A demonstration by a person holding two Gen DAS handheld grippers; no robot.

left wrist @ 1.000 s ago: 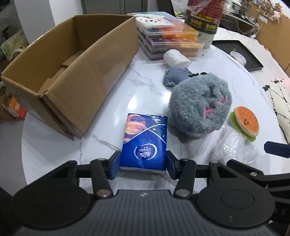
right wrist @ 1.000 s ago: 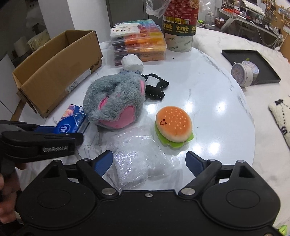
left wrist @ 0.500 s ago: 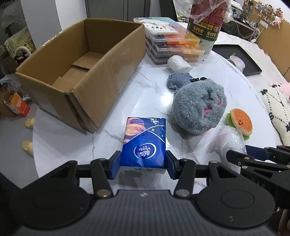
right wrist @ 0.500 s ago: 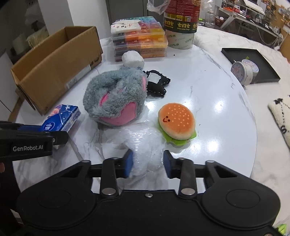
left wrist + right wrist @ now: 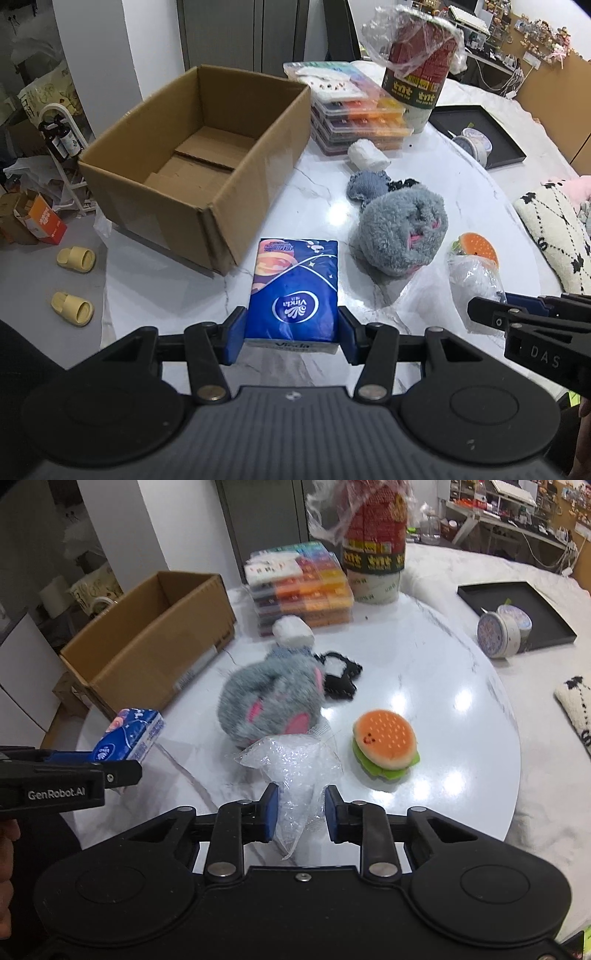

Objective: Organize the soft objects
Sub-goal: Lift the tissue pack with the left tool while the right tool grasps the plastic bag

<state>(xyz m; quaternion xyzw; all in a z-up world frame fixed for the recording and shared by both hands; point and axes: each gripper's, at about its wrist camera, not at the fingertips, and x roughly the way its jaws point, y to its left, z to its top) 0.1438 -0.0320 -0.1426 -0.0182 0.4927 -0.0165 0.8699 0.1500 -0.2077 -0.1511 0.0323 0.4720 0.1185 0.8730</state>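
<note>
White marble table (image 5: 325, 206), fills mid-frame. Cardboard box (image 5: 199, 162), open, upper left. Grey plush toy (image 5: 402, 232), right of centre on the table. Blue tissue pack (image 5: 295, 291), lower centre, raised off the table, clamped in left gripper (image 5: 291, 334). Clear plastic bag (image 5: 295, 771), lower centre, pinched in right gripper (image 5: 300, 818). Burger toy (image 5: 384, 744), just right of bag.

On the table (image 5: 461, 686), the cardboard box (image 5: 207, 162) sits left of the plush toy (image 5: 271, 701), with the burger toy (image 5: 386, 744) to its right. Stacked plastic cases (image 5: 303, 587) stand behind, beside a wrapped canister (image 5: 375, 550); a tray (image 5: 517, 613) lies far right.
</note>
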